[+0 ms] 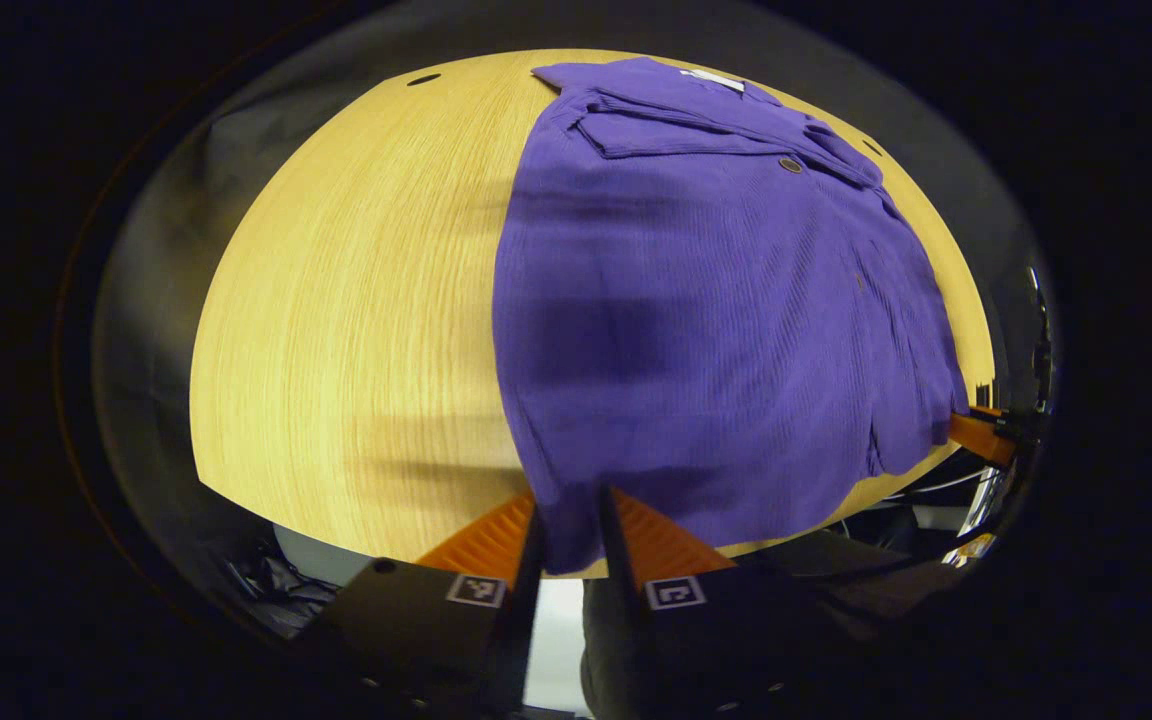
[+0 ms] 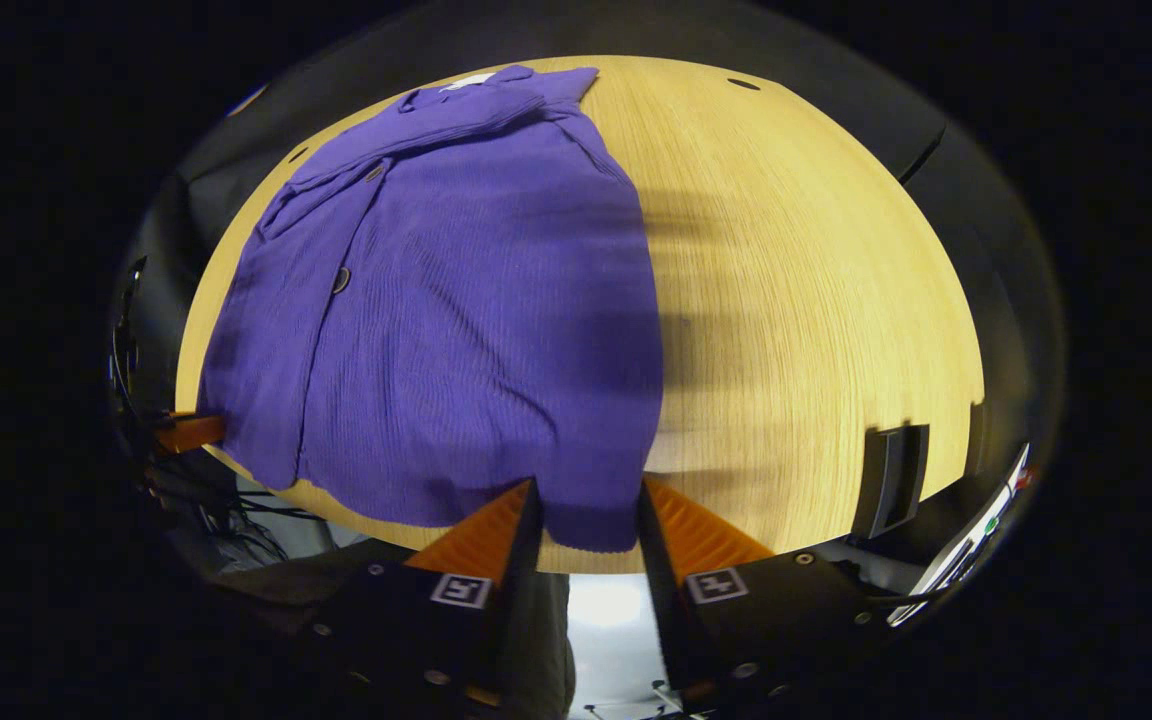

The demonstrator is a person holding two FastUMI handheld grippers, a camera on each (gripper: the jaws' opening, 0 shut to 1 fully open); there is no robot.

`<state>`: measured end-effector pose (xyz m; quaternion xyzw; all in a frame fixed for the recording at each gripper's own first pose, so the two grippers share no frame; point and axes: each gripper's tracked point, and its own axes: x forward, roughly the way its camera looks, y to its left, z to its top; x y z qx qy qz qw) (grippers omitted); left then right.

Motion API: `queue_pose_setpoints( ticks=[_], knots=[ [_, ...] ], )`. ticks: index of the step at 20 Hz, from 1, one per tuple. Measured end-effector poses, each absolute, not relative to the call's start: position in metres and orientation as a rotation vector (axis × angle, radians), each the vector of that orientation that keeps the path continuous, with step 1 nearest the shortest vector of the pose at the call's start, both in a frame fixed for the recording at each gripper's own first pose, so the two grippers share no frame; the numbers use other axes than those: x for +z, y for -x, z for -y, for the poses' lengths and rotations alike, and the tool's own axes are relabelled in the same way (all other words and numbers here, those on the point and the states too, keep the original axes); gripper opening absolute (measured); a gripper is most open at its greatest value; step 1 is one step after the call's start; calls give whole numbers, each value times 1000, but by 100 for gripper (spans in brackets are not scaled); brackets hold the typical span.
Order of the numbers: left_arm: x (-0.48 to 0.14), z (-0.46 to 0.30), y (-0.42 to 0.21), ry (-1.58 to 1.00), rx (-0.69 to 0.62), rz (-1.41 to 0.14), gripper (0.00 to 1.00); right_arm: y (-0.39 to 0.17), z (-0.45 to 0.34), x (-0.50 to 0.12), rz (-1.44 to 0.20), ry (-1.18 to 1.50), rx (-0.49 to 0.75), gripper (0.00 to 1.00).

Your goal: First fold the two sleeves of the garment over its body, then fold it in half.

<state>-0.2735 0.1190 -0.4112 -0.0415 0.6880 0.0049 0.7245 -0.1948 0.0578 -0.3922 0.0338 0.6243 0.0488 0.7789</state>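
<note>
In the left gripper view, the left gripper sat at the near edge of the table with its two fingers drawn close together, the hem of the purple ribbed button-up garment caught between them; both fingers pressed on the cloth. In the right gripper view, the right gripper stood at the same near edge, its fingers a little wider apart, with the other hem corner of the garment lying between them; whether both fingers pressed on the cloth could not be told.

The garment lay flat on the round pale wooden table, its collar toward the far side and its hem reaching the near edge. Its sleeves lay folded over its body, giving a long narrow shape with a dark button showing near the collar. In the right gripper view, a dark flat block stood at the table's near right rim, well apart from the garment.
</note>
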Motion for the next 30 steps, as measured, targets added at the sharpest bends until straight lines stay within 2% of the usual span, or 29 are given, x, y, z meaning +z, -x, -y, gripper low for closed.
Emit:
queue_pose_setpoints(
  ticks=[1,2,3,5,12,22,30],
  knots=[
    [-412,-118,273,104,23,-1541,24,195,-62,-392,-1362,-114,107,30],
    [-412,-117,271,117,35,-1562,24,194,-66,-391,-1364,-157,107,29],
    [-412,-115,270,126,33,-1581,18,192,-67,-390,-1365,-177,107,16],
    [-411,-115,269,129,16,-1594,15,190,-68,-388,-1372,-202,128,8],
    [-366,-112,249,166,21,-1529,14,173,-70,-339,-1325,-265,205,6],
    [-289,-95,195,117,-40,-1416,15,132,-86,-253,-1227,-283,390,6],
    [-242,-93,121,46,-162,-1351,14,92,-90,-202,-1145,-272,383,6]
  ],
)
